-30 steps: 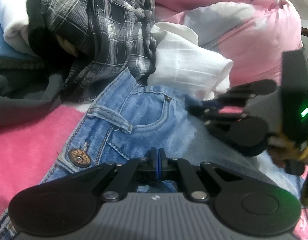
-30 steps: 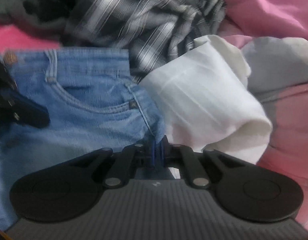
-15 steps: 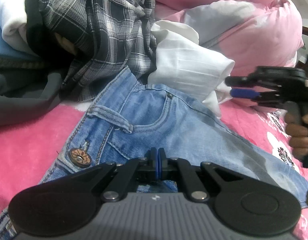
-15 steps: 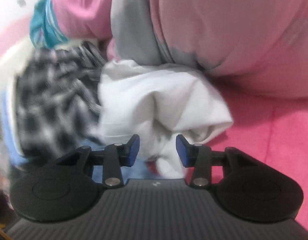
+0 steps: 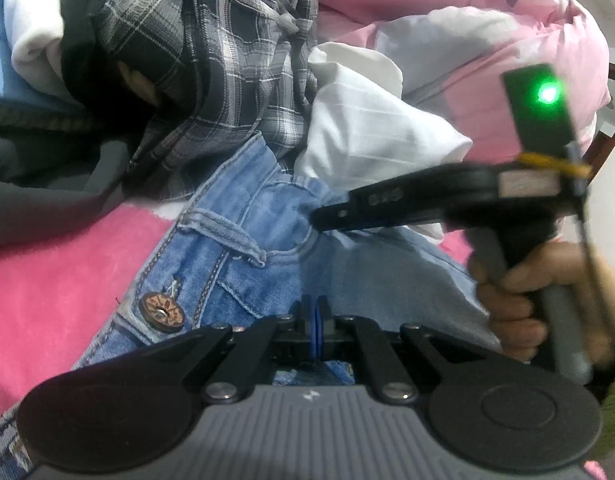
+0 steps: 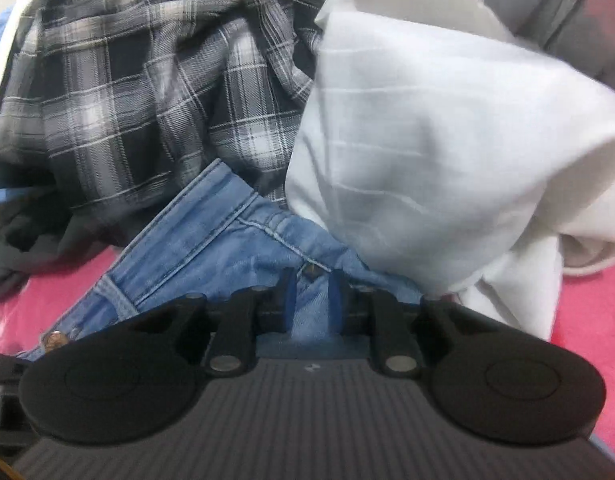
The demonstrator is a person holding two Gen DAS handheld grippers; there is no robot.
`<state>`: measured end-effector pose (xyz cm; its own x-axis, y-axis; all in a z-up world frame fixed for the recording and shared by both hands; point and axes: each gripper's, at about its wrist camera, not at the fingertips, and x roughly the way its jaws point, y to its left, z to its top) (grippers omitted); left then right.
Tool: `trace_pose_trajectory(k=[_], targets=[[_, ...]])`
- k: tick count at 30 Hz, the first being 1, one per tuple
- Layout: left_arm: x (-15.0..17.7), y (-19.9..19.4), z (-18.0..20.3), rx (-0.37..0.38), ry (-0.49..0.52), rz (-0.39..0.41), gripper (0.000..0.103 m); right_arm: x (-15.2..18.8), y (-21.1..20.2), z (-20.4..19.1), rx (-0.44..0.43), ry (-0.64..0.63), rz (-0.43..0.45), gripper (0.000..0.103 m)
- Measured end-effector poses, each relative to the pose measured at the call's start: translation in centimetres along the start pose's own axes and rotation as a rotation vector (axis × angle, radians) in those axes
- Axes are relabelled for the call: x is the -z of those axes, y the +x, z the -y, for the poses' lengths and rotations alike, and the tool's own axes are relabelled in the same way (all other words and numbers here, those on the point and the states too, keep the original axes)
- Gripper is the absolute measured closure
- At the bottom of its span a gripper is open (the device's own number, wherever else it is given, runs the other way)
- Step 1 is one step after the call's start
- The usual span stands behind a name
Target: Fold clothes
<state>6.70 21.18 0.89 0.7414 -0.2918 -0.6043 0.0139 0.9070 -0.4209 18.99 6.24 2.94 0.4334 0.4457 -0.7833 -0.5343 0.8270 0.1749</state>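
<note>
The jeans (image 5: pixel 267 240) lie flat on the pink blanket (image 5: pixel 55 280), waistband toward the far side, with the brown button (image 5: pixel 162 312) near the left edge of the denim. At their far end they run under a grey plaid shirt (image 5: pixel 211 64) on the left and a crumpled white garment (image 5: pixel 371 136) on the right; a pink and grey duvet (image 5: pixel 487 32) is bunched beyond. The left gripper (image 5: pixel 316 330) has its fingers clenched on the denim at the near part of the waist, blue pads pressed together with fabric between them. The right gripper (image 6: pixel 311 292), held in a hand (image 5: pixel 519 300) at the right, reaches in over the pocket corner; its fingers have just been closing and stand narrowly apart either side of the denim by the pocket rivet (image 6: pixel 310 271), and whether the pads already press on it I cannot tell
</note>
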Motion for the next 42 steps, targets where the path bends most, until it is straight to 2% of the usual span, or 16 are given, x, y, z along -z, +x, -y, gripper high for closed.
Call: trace_pose_trajectory(k=[5,11,14,18,22,24,27,30,32,35,38,40,41,42], targets=[[-0.1,-0.2,-0.4,0.011,-0.034,-0.001,0.099,-1.4,-2.8,-1.3,-0.078,0.012,0.057,0.084],[-0.1,0.0,-0.3,0.006,-0.028,0.001,0.099,-2.9,3.7,-3.0,-0.034,0.012,-0.033,0.085],[-0.2,0.1,0.0,-0.005,-0.018,0.003,0.099,-3.3,3.8,-2.8,-0.045,0.028,-0.017,0.085],[-0.1,-0.1,0.1,-0.009,-0.009,0.007,0.099,-3.3,1.7,-1.5,-0.089,0.096,0.020,0.085],[-0.1,-0.2,-0.2,0.002,-0.024,0.005,0.099,-3.1,-5.3,1.3,-0.123,0.163,0.139,0.079],[-0.1,-0.3,-0.1,-0.002,-0.020,0.004,0.099,-2.4,-8.8,3.0,-0.076,0.151,0.149,0.077],[0.0,-0.4,-0.1,-0.002,-0.023,0.002,0.099,0.2,-11.4,6.0,0.007,0.129,0.073,0.077],[-0.1,-0.4,-0.2,0.002,-0.028,0.000,0.099,3.4,-9.6,7.6,0.064,0.130,-0.042,0.077],[0.0,-0.3,-0.3,0.003,-0.027,0.000,0.099,5.6,-7.3,8.9,0.149,0.151,-0.115,0.078],[-0.1,-0.2,-0.3,0.005,-0.025,0.000,0.099,6.5,-6.0,11.7,0.196,0.216,-0.036,0.081],[-0.1,-0.1,-0.3,0.004,-0.019,-0.001,0.099,5.4,-5.8,13.2,0.257,0.294,0.034,0.081],[-0.1,-0.1,-0.4,0.005,-0.016,-0.003,0.099,5.0,-6.0,13.5,0.372,0.283,0.030,0.081],[-0.1,-0.1,-0.4,0.006,-0.017,-0.004,0.099,5.1,-6.6,13.8,0.382,0.301,0.029,0.080],[-0.1,-0.2,-0.4,0.009,-0.018,-0.005,0.099,5.5,-7.6,13.9,0.340,0.322,0.032,0.080]])
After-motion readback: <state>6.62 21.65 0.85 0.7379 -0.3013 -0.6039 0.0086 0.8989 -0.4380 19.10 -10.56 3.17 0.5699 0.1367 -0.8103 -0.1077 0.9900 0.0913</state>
